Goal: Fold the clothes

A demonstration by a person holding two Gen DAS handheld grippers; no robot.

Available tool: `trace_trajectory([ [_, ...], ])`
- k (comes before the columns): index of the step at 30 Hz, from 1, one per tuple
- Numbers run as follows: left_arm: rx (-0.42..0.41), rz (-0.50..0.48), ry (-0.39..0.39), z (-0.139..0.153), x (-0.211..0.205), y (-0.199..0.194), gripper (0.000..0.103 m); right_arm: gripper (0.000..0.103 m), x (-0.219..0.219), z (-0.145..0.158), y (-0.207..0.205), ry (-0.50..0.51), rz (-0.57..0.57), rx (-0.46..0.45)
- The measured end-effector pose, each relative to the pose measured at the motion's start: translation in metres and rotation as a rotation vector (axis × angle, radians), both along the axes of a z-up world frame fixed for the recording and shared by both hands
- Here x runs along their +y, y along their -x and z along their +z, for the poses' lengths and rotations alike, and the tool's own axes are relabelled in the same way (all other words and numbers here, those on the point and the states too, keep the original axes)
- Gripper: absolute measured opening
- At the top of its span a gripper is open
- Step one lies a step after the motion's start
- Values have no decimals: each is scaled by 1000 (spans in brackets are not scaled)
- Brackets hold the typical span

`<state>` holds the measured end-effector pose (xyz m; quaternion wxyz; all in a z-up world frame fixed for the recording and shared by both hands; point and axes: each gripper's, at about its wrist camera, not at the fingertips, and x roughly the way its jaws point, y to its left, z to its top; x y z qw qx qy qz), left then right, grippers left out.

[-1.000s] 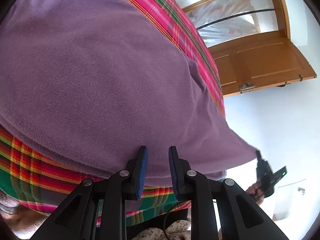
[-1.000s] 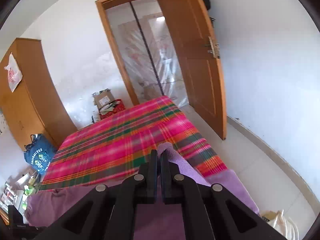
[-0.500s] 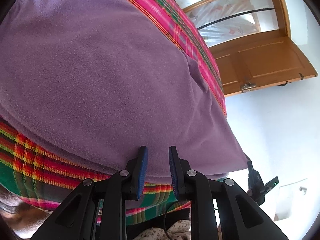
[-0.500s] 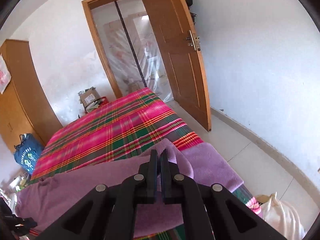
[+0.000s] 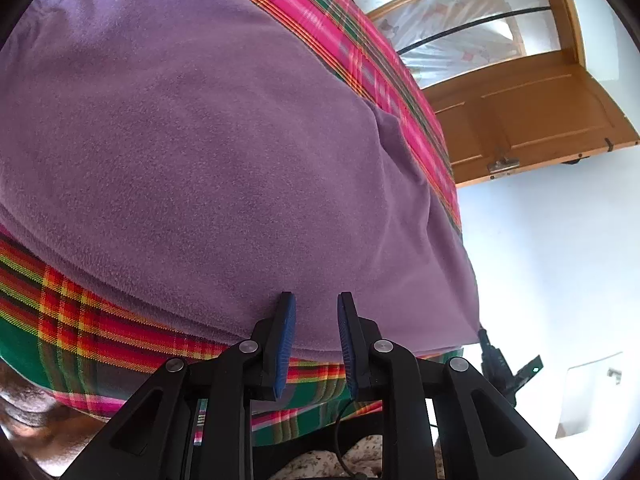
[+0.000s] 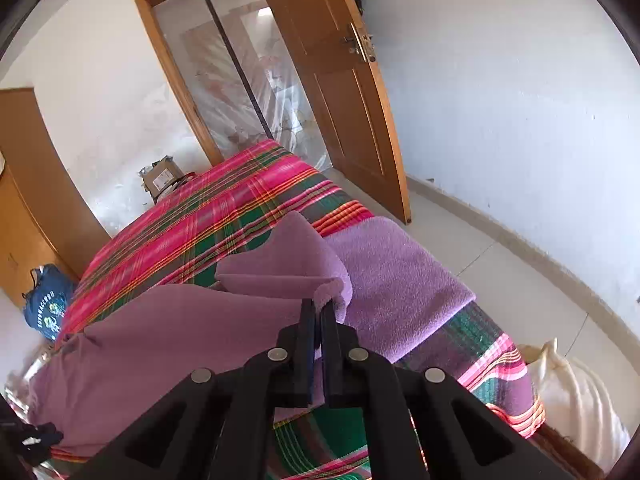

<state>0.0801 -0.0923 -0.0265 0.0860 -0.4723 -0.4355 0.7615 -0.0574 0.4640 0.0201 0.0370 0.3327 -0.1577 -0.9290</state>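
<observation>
Two fisheye views, each looking forward and downward along a handheld gripper's black fingers. The left wrist camera sits very close over the near edge of the bed (image 5: pixel 72 320), so the purple fleece garment (image 5: pixel 208 152) fills most of its view, with the wooden door (image 5: pixel 532 120) tilted at upper right. The right wrist camera looks from higher along the bed (image 6: pixel 208 216) toward the door (image 6: pixel 344 92) and far wall. Both views share the garment (image 6: pixel 160 344), the plaid bed cover and the doorway.

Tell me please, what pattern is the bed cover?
Pink, green and red plaid bed cover, clearest in right wrist view.
</observation>
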Motion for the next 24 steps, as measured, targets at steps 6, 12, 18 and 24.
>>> trace_trajectory([
  [6,1,5,-15,-2,-2,-1,22,3,2,22,-13,14,21,46],
  [12,-1,12,-37,-5,-6,-3,22,3,7,-2,-9,8,4,-31],
  [18,-16,11,23,5,3,1,22,3,5,-25,-5,-14,13,-92],
  [24,60,-54,78,32,25,13,28,6,1,-20,-4,-76,53,-92],
])
